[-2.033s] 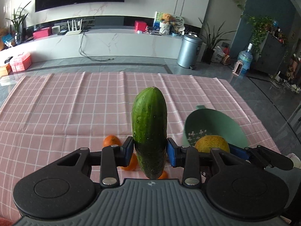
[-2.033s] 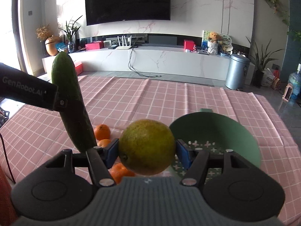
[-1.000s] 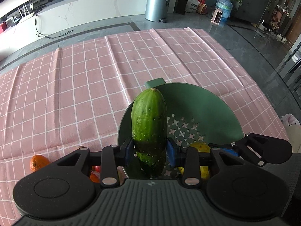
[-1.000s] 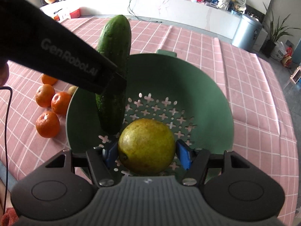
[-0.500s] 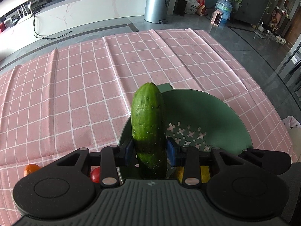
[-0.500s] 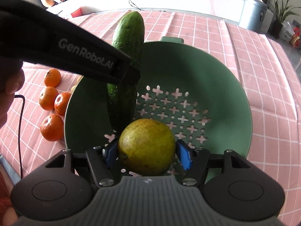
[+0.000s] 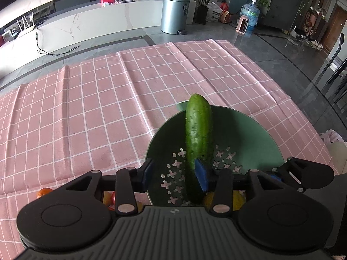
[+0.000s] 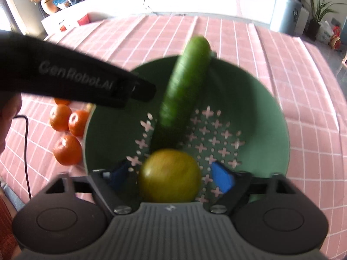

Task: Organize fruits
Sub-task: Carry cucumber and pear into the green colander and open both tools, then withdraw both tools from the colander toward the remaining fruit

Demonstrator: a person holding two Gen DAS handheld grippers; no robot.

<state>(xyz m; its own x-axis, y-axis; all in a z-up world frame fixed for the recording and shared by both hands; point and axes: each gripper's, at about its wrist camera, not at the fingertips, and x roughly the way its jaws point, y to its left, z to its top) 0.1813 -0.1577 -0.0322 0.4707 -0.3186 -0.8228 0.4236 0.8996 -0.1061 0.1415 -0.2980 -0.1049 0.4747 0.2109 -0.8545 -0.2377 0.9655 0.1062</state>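
Since both grippers hang over the perforated green plastic colander (image 8: 256,99), I read this as the drop: left gripper (image 7: 173,173) jaws have just spread, freeing the long dark-green cucumber (image 7: 198,138). The right gripper (image 8: 172,176) has likewise just parted, so the round yellow-green citrus fruit (image 8: 170,175) sits unpinched between its pads, over the bowl's floor.

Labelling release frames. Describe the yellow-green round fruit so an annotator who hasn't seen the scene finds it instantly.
Start at the green colander on the pink checked tablecloth. At its near side, between the spread blue pads of the right tool, is the yellow-green round fruit. The cucumber beside it is long and dark green; the oranges lie outside the colander.
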